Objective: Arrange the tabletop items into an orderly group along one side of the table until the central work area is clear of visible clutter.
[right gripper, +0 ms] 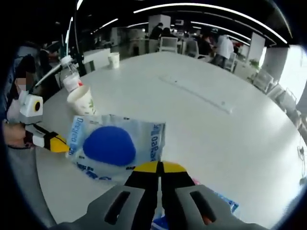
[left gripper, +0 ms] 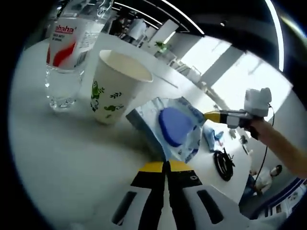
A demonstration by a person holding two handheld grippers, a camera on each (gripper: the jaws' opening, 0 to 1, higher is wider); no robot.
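We are holding a crinkly clear-and-pale-blue plastic packet with a round dark blue pad inside point(right gripper: 116, 145) between both tools: the right gripper point(right gripper: 159, 166) is closing its yellow-tipped black jaws on the packet's near edge, and the left gripper point(left gripper: 166, 166) is pinching the opposite edge with its jaws shut on the film, so the packet is hanging stretched just above the white round surface point(right gripper: 201, 124). Just beyond it we are seeing a white paper cup printed with green leaves point(left gripper: 114, 86), and just beside that a clear plastic water bottle with a red-and-white label point(left gripper: 69, 52), both standing upright near the surface's edge, where the group seems to be forming. Farther off, a second small white paper cup point(right gripper: 113, 59) is standing alone, and a black coiled cable point(left gripper: 223, 164) is lying towards the far rim. We are judging that the thin film could slip or tear if the two grippers pull apart, and that swinging the packet in could tip the light, empty-looking cup. The bottle label is reading "ahaha" in red; the packet's blue lettering is too warped to read reliably.
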